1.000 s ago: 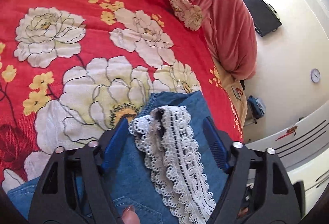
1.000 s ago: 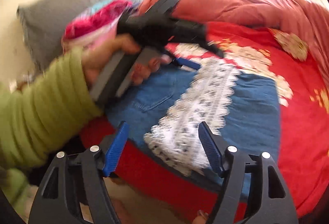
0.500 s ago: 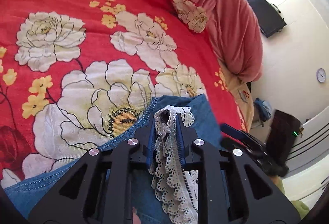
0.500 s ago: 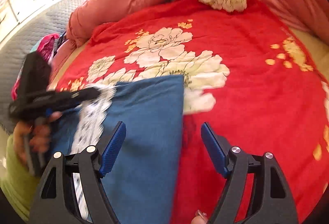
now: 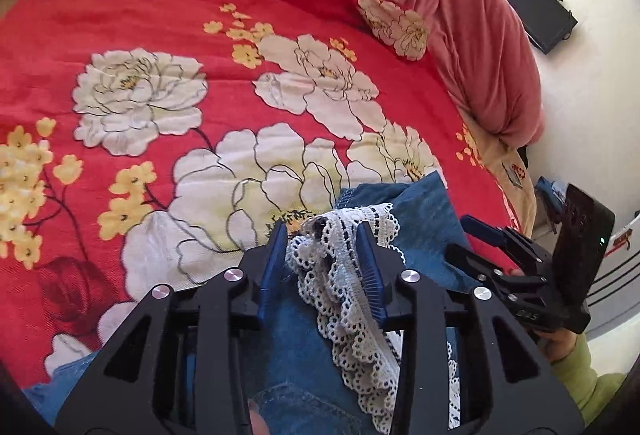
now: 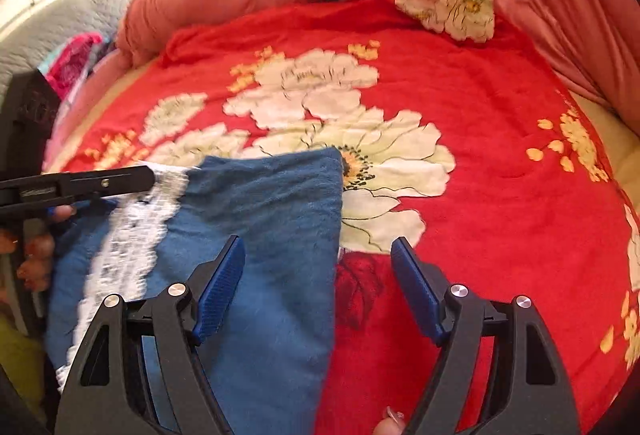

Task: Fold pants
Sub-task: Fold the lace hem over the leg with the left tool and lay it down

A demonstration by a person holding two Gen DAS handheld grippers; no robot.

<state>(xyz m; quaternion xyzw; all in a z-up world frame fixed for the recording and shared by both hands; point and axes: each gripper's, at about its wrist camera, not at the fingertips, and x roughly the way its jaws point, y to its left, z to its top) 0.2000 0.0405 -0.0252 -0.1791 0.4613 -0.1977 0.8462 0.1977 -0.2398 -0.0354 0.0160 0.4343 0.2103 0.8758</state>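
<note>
The blue pants (image 6: 260, 219) lie near the front edge of the bed (image 6: 500, 155), on the red flower blanket (image 5: 160, 35). They look folded once, so more folds seem left. A white lace strip (image 5: 352, 275) runs down them. The left gripper (image 5: 322, 235) pinches the lace end. The right gripper (image 6: 318, 251) hangs open over the pants' edge.

Blue denim pants (image 6: 276, 235) with white lace trim strip (image 5: 352, 275), partly folded, lying flat on red floral bedspread (image 6: 460, 115); lace end bunched up.
</note>
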